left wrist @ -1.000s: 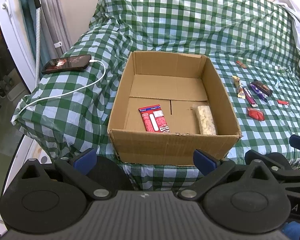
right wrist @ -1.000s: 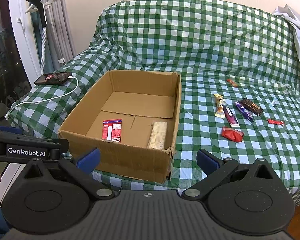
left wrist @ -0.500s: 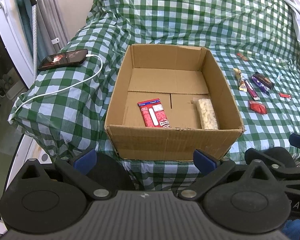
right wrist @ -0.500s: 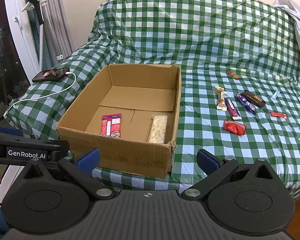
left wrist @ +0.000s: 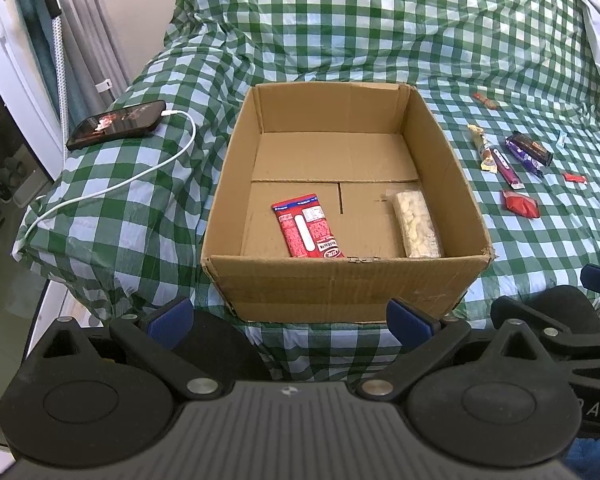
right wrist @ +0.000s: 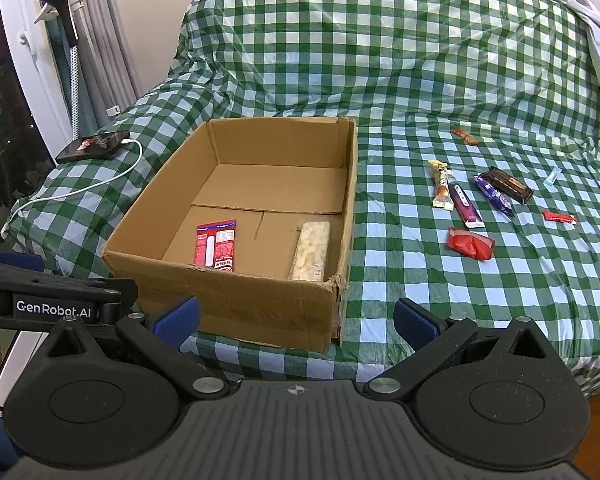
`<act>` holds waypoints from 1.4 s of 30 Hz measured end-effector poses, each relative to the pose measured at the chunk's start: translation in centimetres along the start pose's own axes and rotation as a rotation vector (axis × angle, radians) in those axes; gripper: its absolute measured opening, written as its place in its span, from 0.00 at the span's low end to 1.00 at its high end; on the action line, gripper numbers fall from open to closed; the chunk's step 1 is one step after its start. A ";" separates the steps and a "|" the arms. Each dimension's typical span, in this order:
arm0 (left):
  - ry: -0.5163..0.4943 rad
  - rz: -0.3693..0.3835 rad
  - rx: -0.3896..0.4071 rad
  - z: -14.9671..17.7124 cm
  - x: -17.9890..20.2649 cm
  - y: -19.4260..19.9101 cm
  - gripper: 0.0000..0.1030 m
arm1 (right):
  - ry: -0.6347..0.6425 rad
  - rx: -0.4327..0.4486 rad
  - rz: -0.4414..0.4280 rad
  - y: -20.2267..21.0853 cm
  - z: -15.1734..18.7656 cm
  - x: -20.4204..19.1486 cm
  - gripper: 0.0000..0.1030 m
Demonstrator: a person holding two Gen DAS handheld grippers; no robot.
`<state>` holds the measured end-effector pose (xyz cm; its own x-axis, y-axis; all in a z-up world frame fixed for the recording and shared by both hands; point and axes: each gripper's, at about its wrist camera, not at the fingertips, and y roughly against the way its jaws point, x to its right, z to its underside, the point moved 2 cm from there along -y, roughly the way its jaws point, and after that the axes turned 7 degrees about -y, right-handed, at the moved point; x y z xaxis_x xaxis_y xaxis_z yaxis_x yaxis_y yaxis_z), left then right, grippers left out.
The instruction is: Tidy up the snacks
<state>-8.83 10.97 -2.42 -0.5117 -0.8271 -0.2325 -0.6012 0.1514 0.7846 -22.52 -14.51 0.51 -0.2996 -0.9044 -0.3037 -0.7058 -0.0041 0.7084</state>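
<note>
I hold a gripper in each hand. My left gripper [left wrist: 288, 316] is wide open with nothing in it, and it hangs just in front of the box [left wrist: 346, 284]. My right gripper [right wrist: 296, 316] is wide open too, by the box's front right corner.

The box sits on a bed with a green checked cover [right wrist: 420, 292]. Inside the box, near its front wall, lie a red packet [left wrist: 307, 225] and a pale nut bar [left wrist: 416, 224].

More snacks lie on the cover to the right of the box: a crumpled red wrapper [right wrist: 470, 243] closest to it, then a yellow bar [right wrist: 441, 185], a purple stick [right wrist: 465, 205], a purple candy [right wrist: 494, 195] and a dark bar [right wrist: 510, 185]. A small red candy [right wrist: 559, 216] lies farther right.

I think these snacks are light and thin, with slippery, crinkly wrappers. The cover is soft, so they may sink or slide. I would pinch each bar across its narrow middle, and the red wrapper at its puffy bump, gently so nothing breaks.
</note>
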 end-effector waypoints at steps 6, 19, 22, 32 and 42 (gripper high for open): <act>-0.024 -0.014 -0.005 -0.5 0.4 -0.4 1.00 | -0.012 -0.009 -0.002 -0.5 0.0 0.5 0.99; -0.076 -0.012 -0.031 -2.3 2.2 -1.6 1.00 | -0.075 -0.015 -0.006 -1.5 -0.5 2.5 0.99; -0.094 -0.009 -0.037 -2.9 3.1 -1.9 1.00 | -0.102 -0.014 -0.003 -1.7 -0.6 3.4 0.99; -0.167 0.028 -0.019 -7.7 7.3 -2.8 1.00 | -0.219 0.042 0.051 -2.3 -2.9 9.0 0.99; -0.205 0.136 0.038 -17.8 15.7 -6.2 1.00 | -0.273 0.136 0.230 -3.7 -7.1 19.8 0.99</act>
<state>-2.16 -12.58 -0.71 -0.7013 -0.6709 -0.2411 -0.5389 0.2775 0.7953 -21.26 -35.38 -3.63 -0.6075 -0.7278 -0.3183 -0.6735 0.2593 0.6922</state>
